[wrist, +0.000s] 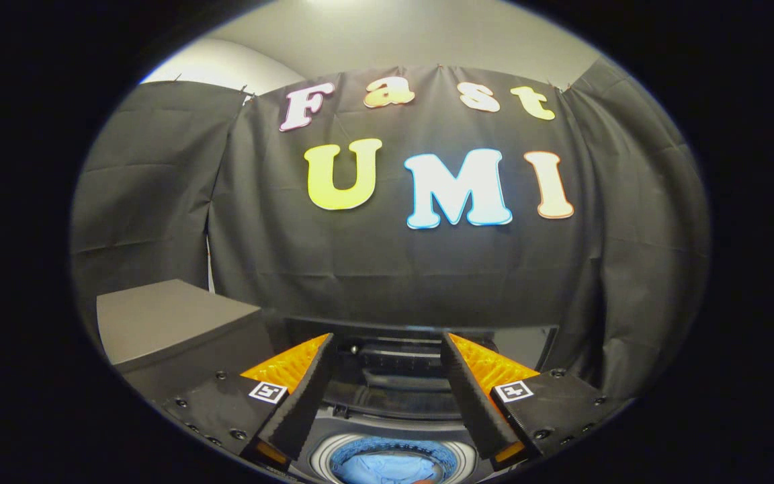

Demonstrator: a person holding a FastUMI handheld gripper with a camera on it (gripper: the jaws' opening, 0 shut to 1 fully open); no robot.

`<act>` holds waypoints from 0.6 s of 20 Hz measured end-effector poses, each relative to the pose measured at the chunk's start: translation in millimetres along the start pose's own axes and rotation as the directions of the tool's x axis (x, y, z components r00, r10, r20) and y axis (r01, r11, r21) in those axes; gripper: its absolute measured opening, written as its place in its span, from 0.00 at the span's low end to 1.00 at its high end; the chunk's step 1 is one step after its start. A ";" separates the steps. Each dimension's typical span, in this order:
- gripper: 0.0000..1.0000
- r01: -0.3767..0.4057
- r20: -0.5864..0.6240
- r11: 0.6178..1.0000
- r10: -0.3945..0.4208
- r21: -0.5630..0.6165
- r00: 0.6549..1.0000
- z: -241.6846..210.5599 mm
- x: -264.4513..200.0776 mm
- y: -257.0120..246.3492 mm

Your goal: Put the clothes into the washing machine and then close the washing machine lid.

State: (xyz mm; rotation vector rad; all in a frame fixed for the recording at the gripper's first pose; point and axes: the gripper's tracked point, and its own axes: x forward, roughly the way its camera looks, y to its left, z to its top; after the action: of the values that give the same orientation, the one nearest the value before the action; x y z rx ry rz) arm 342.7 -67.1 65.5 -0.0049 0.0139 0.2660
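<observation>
Your tool (387, 396) sits wide apart, holding nothing. Clothes (387, 467) lie in the washing machine (333, 430) drum, below and between the fingers. Lid (427, 331) stands raised just beyond them, straight ahead, so reach forward over it.

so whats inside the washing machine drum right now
Light blue clothes lie in the washing machine drum, below the open gripper. The fingers cover the drum's sides.
</observation>
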 end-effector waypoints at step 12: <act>0.96 0.078 -0.027 0.996 -0.077 0.035 0.997 16.5 90.8 -18.1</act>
State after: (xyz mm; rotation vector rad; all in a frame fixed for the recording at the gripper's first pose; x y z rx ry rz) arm 435.4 -60.6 80.8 0.0266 0.0439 0.1879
